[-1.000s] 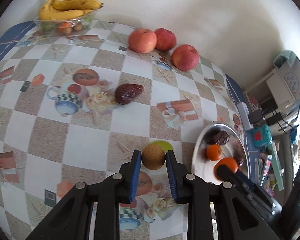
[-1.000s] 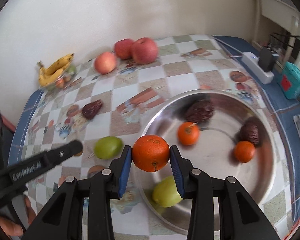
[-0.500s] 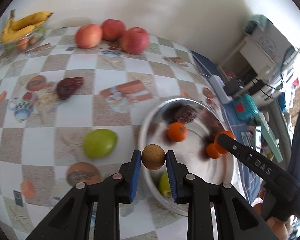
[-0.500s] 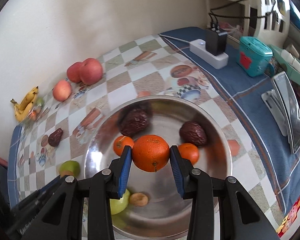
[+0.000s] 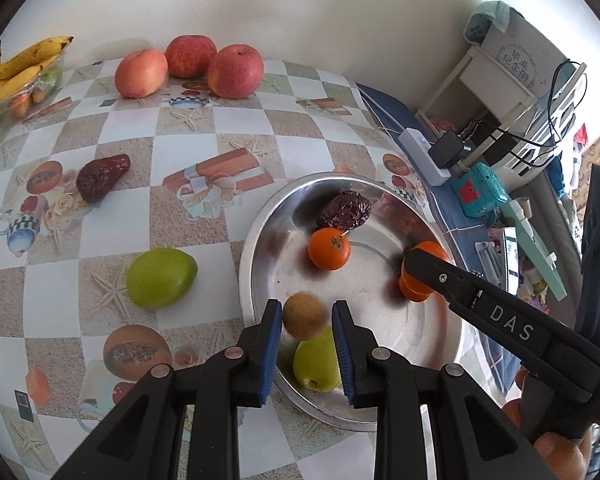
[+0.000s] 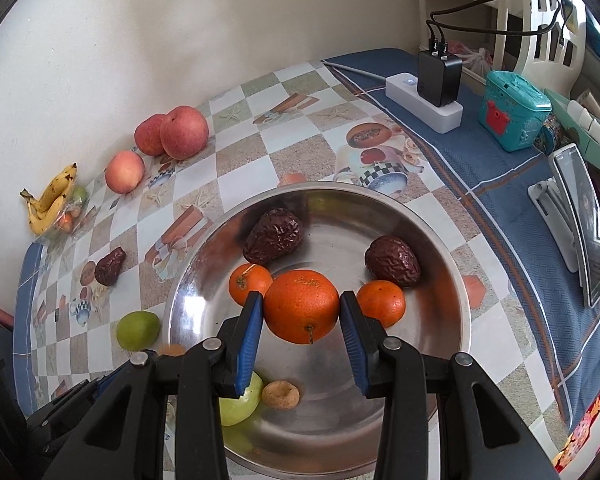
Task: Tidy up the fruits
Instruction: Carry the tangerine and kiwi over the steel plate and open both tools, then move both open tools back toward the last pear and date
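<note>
My left gripper (image 5: 306, 307) hangs over the near-left part of the steel bowl (image 5: 248, 264). A small brown fruit (image 5: 304, 316) is blurred between its pads with a thin gap on each side, just above a green fruit (image 5: 316, 364). In the right wrist view that brown fruit (image 6: 281, 395) lies in the bowl (image 6: 440, 248) beside the green one (image 6: 240, 400). My right gripper (image 6: 301, 298) is shut on a large orange (image 6: 302, 306) over the bowl's middle. Two small oranges (image 6: 249, 282) and two wrinkled dark dates (image 6: 274, 236) lie in the bowl.
On the checked tablecloth lie a green fruit (image 5: 160, 276), a dark date (image 5: 100, 178), three apples (image 5: 236, 70) and bananas (image 5: 20, 68) by the wall. A power strip (image 6: 424, 98), a teal box (image 6: 514, 116) and a phone (image 6: 584, 224) sit right of the bowl.
Both grippers moved from the table over the bowl. The left pads have parted slightly and the brown fruit has come loose. The right gripper carried the orange further in and still holds it.
</note>
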The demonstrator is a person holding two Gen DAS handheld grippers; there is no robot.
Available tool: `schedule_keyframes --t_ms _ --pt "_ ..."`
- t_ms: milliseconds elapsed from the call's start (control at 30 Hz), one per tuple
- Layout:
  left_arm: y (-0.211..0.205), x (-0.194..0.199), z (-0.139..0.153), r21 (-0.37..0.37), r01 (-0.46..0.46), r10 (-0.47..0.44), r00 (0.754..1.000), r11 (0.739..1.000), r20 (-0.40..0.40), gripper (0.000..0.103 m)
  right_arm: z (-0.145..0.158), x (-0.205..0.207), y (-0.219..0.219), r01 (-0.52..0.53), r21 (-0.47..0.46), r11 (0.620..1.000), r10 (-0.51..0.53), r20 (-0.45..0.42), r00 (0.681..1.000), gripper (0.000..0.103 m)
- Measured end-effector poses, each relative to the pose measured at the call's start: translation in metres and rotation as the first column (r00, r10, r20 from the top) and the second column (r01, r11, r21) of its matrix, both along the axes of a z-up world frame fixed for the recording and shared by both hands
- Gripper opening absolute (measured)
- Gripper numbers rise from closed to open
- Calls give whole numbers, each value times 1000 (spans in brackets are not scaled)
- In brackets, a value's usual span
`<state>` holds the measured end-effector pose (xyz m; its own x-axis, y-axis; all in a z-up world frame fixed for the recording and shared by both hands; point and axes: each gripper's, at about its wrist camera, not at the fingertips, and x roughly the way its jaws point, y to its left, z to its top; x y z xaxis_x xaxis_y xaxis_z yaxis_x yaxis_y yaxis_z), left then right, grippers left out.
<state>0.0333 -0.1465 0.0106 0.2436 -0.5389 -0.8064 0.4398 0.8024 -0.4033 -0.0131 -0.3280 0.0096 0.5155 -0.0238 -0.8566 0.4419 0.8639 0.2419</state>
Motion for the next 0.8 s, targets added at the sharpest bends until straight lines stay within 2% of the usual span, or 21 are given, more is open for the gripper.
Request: schedule_keyframes --t_ms 400,633,800 --pt "7 5 -4 15 -31 31 999 999 -17 30 2 0 2 -9 -2 1000 9 5 1000 41" --pt "29 17 -10 27 -121 123 991 992 -57 30 -2 3 7 -25 -3 1000 25 -12 1000 41" --pt "56 29 -9 58 -218 221 974 974 -54 30 -3 7 17 -54 -12 998 54 -23 998 41"
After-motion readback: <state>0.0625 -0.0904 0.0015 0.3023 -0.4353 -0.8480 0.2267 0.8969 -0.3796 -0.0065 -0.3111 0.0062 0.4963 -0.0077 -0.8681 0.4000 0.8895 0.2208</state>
